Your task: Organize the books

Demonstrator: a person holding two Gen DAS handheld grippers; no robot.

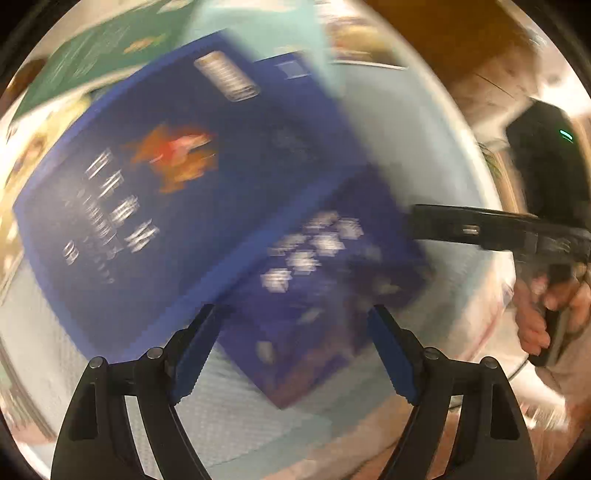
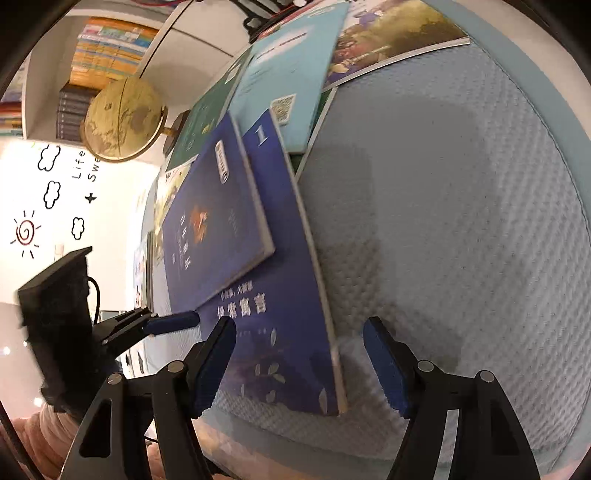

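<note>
A small blue book with an orange picture lies on top of a larger dark blue book on the pale blue mat. My right gripper is open, and the large book's near corner lies between its fingers with a gap on the spine side. The left wrist view is blurred. It shows my left gripper open just above the large book, with the small book beyond. The right gripper comes in from the right, held by a hand.
More books lie at the mat's far side: a light blue one, a green one and a picture book. A globe and a bookshelf stand behind. A blue pad of the left gripper's finger shows at left.
</note>
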